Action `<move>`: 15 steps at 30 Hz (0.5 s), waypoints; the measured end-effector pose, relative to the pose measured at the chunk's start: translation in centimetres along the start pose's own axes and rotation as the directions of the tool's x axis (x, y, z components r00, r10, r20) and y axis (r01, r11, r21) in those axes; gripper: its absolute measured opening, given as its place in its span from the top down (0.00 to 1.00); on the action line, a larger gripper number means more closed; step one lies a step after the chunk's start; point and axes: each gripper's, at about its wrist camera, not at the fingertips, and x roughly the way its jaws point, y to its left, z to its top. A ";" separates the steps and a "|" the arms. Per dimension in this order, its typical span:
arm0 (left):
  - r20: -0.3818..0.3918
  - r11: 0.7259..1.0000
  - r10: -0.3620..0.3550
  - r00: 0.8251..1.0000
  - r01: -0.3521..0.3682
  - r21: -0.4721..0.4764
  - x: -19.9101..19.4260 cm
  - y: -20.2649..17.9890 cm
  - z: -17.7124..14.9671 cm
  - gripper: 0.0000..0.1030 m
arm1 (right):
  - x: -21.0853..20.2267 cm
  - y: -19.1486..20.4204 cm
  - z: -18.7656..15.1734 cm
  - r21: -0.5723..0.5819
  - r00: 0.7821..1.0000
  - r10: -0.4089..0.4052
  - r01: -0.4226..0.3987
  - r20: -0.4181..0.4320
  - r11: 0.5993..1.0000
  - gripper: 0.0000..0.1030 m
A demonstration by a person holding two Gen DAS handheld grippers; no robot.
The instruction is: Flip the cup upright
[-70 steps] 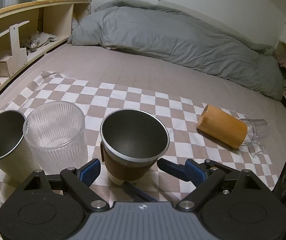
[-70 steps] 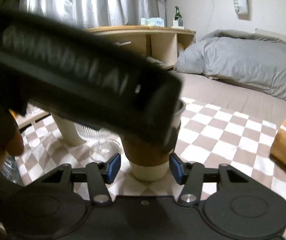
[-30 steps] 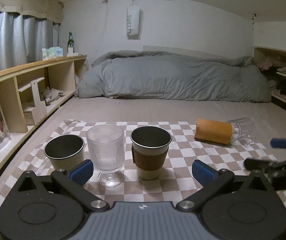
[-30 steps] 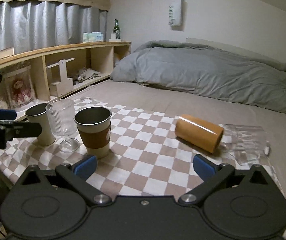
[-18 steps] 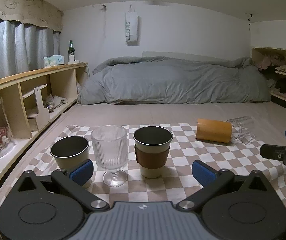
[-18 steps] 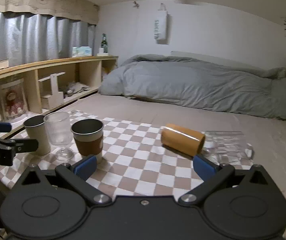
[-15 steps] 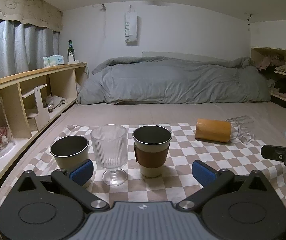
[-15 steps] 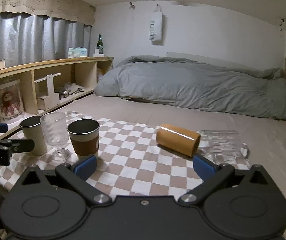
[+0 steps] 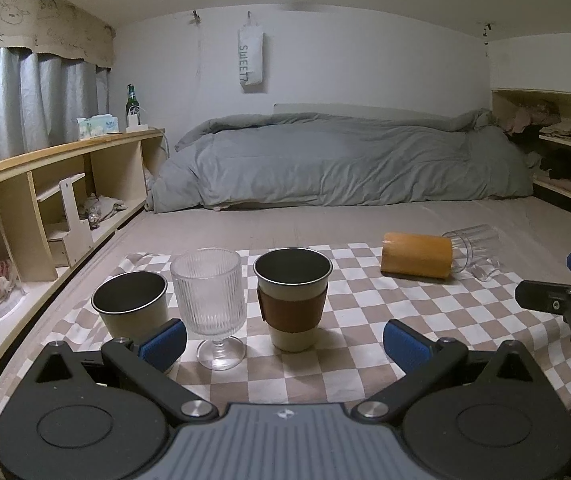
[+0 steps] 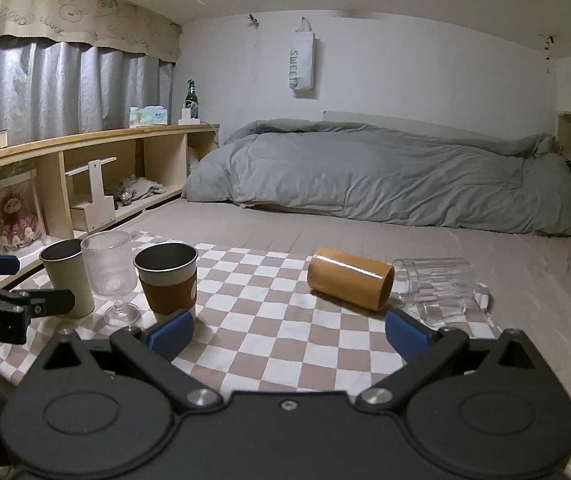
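Observation:
An orange cup (image 9: 416, 255) (image 10: 350, 279) lies on its side on the checkered cloth (image 9: 349, 320) (image 10: 269, 320), with a clear glass mug (image 9: 472, 246) (image 10: 437, 286) lying on its side next to it. A metal cup with a brown sleeve (image 9: 292, 298) (image 10: 168, 282), a ribbed stemmed glass (image 9: 209, 304) (image 10: 109, 278) and a plain metal cup (image 9: 130, 305) (image 10: 65, 276) stand upright in a row. My left gripper (image 9: 284, 342) is open and empty, pulled back from the upright cups. My right gripper (image 10: 289, 334) is open and empty, in front of the orange cup.
The cloth lies on a bed with a grey duvet (image 9: 345, 168) at the far end. Wooden shelves (image 9: 45, 208) run along the left side. The right gripper shows at the right edge of the left wrist view (image 9: 565, 300).
Both grippers have drawn back from the sleeved metal cup and opened wide. That cup now stands upright and free. In the last half second the view barely shifts.

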 end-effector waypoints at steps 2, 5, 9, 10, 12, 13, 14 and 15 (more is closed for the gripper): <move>0.001 1.000 -0.001 1.000 0.001 0.001 0.0 0.0 0.0 0.00 | 0.0 0.0 0.0 0.001 1.000 -0.001 0.001 -0.002 1.000 0.00; 0.002 1.000 -0.001 1.000 0.001 0.003 0.0 -0.1 0.0 0.00 | 0.0 -0.1 -0.1 -0.002 1.000 -0.001 0.001 -0.001 1.000 0.00; 0.001 1.000 0.000 1.000 0.000 0.001 0.0 -0.1 0.0 0.00 | 0.1 0.0 -0.2 -0.004 1.000 -0.003 0.003 -0.005 1.000 0.00; 0.000 1.000 0.001 1.000 -0.001 0.002 0.0 -0.1 0.0 0.00 | 0.1 0.0 -0.2 -0.004 1.000 -0.002 0.002 -0.005 1.000 0.00; -0.002 1.000 0.004 1.000 -0.004 0.002 0.1 -0.1 0.0 0.00 | 0.1 0.1 -0.2 -0.005 1.000 -0.002 0.002 -0.006 1.000 0.00; -0.003 1.000 0.004 1.000 -0.004 0.002 0.1 -0.1 0.0 0.00 | 0.1 0.1 -0.3 -0.007 1.000 -0.002 0.002 -0.006 1.000 0.00; -0.003 1.000 0.005 1.000 -0.005 0.001 0.0 -0.1 0.0 0.00 | 0.1 0.1 -0.3 -0.008 1.000 -0.002 0.002 -0.006 1.000 0.00; -0.003 1.000 0.005 1.000 -0.005 0.001 0.1 -0.1 0.0 0.00 | 0.1 0.1 -0.3 -0.010 1.000 -0.001 0.001 -0.007 1.000 0.00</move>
